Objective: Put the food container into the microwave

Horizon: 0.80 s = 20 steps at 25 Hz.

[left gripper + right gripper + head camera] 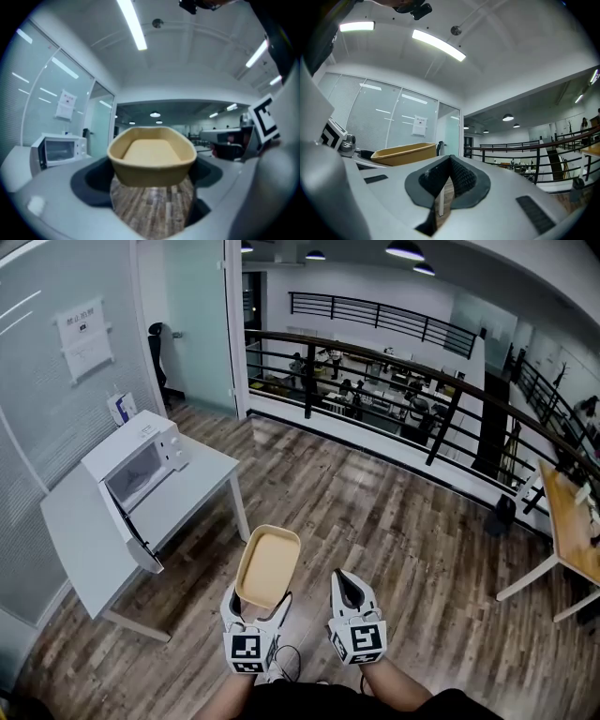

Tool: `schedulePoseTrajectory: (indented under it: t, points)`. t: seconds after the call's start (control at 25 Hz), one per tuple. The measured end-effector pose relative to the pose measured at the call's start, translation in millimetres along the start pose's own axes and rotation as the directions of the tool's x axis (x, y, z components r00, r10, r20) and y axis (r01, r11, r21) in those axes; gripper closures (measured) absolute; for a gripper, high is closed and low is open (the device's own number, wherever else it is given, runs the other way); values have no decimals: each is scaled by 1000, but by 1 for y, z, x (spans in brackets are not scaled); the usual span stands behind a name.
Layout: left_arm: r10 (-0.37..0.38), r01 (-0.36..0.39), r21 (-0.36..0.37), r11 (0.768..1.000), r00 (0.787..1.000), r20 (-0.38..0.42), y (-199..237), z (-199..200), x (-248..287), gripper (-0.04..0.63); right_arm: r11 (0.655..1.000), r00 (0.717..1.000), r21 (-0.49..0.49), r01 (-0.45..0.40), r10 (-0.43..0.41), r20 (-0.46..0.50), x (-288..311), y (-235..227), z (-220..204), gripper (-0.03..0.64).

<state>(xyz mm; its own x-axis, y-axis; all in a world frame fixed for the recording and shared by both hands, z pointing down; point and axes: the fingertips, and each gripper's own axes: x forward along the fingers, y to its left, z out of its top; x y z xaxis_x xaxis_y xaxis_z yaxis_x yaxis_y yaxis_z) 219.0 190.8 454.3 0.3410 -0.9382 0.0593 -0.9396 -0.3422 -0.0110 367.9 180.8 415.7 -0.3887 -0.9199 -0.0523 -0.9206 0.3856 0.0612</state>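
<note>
The fingers of our left gripper (255,604) stand wide apart and are clamped on the near end of the food container (268,564). Its tan wall sits between the pads, and the open, empty tub reaches out level ahead of them. The fingers of our right gripper (345,582) are pressed together at the tips with nothing between them. That gripper rides just beside the left one and does not touch the container. Beyond the grippers, the container is in the air over the wooden floor (394,521), with nothing under it but the planks. It is well apart from the microwave (139,457), which stands on the white table (192,493) off to our left. Its door (131,532) appears to hang open toward us, though at this range we cannot be sure. We judge the pick-up to be done and the grip sound, and the oven looks ready to receive. The carry across to the table is what remains. After that we have to line the tub up with the opening, slide it inside, and let go of it there.
</note>
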Motion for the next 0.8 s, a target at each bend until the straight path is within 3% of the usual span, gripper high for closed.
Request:
schedulePoseTrajectory:
  t: [0.32,0.8]
  points:
    - [-26,26,28,999,1000,9,56,3,34,106,1000,1000,-13,17,-17,2,64,25,-1,612]
    - [-14,14,-10,1000,1000,-8,104,-8,54,106,999,999,-44,25,-26,-22,111,40,2,612]
